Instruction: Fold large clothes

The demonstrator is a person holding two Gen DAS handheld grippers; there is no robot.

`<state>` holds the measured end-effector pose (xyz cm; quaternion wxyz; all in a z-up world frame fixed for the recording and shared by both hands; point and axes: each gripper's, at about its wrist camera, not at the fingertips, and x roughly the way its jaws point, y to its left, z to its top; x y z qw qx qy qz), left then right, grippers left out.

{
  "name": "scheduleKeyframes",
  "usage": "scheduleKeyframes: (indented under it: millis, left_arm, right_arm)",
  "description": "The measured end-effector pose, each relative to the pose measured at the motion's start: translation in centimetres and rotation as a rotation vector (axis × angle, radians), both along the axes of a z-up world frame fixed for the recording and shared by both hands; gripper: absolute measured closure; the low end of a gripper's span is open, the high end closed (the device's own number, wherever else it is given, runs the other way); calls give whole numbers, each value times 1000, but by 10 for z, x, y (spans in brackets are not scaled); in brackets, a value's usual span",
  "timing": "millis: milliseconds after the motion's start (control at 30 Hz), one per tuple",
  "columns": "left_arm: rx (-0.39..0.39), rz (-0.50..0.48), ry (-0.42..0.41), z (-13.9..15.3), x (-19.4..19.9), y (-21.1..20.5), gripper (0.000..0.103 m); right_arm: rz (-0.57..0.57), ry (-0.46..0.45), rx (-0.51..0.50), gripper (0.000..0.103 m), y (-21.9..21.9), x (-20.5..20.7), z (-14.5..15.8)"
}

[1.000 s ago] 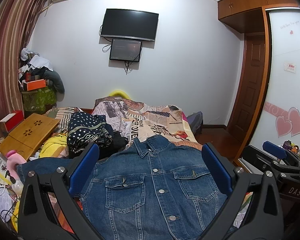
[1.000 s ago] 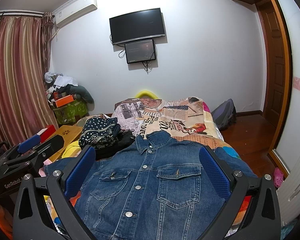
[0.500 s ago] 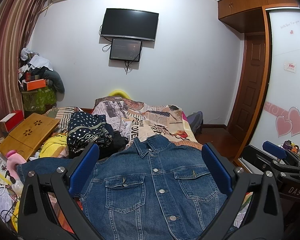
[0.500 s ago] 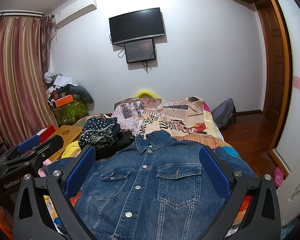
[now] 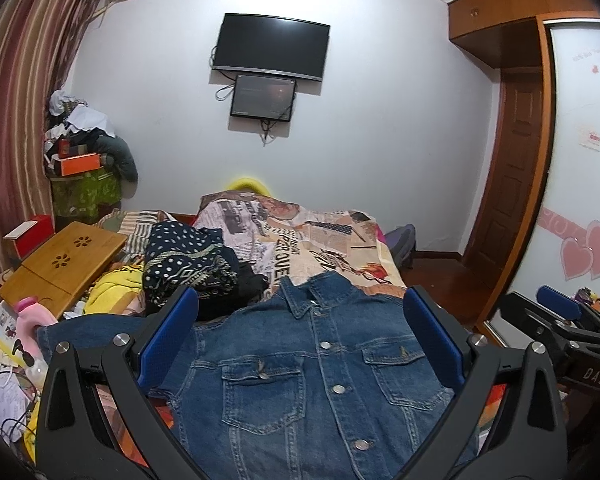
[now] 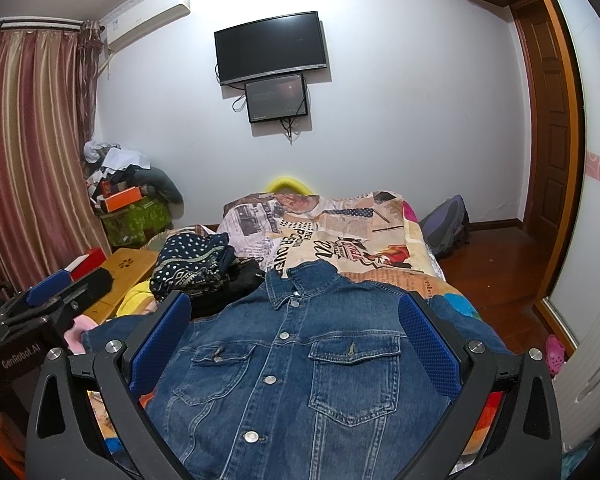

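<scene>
Denim jacket spread buttoned on the bed, dotted clothes pile beside its collar, left tool and right tool both wide, holding nothing

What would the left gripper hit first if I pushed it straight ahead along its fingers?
Probably the denim jacket: it lies spread on the bed between and beyond the open left gripper. If it passes above the cloth, the printed bedspread comes next; depth is unclear.

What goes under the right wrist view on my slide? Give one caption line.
Open right gripper poised above a buttoned denim jacket spread flat on the bed.
</scene>
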<state>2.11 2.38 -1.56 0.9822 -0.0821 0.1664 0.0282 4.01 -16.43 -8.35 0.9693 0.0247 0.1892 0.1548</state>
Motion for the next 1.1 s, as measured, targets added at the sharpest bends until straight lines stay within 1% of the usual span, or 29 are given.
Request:
scheduleKeyframes:
  millis: [167, 267, 333, 367, 400, 467, 567, 600, 667, 733, 767, 800, 867, 900, 967, 1100]
  left_arm:
    - [22, 122, 8, -1, 13, 35, 0]
    - [37, 204, 31, -7, 24, 71, 0]
    - [59, 295, 52, -12, 30, 96, 0]
    - [72, 359, 60, -16, 32, 111, 0]
    - [79, 420, 70, -22, 34, 126, 0]
    - [67, 509, 103, -36, 39, 158, 0]
    - [28, 584, 166, -60, 44, 202, 0]
    - [14, 606, 197, -71, 47, 216, 0]
    - [-9, 634, 290, -98, 54, 247, 0]
    - [-48, 642, 384, -124, 61, 270, 0]
    - [-91, 652, 428, -140, 63, 285, 0]
    - [-122, 660, 453, -151, 62, 291, 0]
    - [-230, 671, 527, -183, 62, 315, 1]
    - [-274, 666, 556, -197, 62, 321, 4]
    - [-340, 643, 598, -218, 60, 330, 9]
    - [-449, 592, 637, -250, 67, 345, 9]
  right_arm:
    - [-4, 21, -15, 0, 4, 13, -1]
    - [-5, 39, -27, 0, 8, 24, -4]
    - [-10, 50, -37, 0, 11, 32, -6]
    - [-13, 55, -42, 0, 12, 36, -7]
    - [-18, 61, -46, 0, 13, 40, -8]
    - [-27, 75, -48, 0, 12, 50, -11]
    - [-40, 109, -49, 0, 13, 64, -16]
    - [-44, 121, -52, 0, 14, 69, -18]
    - [-50, 143, -62, 0, 16, 75, -22]
    - [-54, 166, -70, 0, 18, 83, -27]
    - [-54, 177, -73, 0, 20, 86, -29]
    - [-53, 189, -77, 0, 21, 89, -32]
    - [-48, 216, -85, 0, 25, 94, -38]
    - [-45, 228, -90, 0, 26, 98, -41]
    - [-39, 254, -103, 0, 29, 104, -46]
    - [-31, 289, -118, 0, 35, 113, -54]
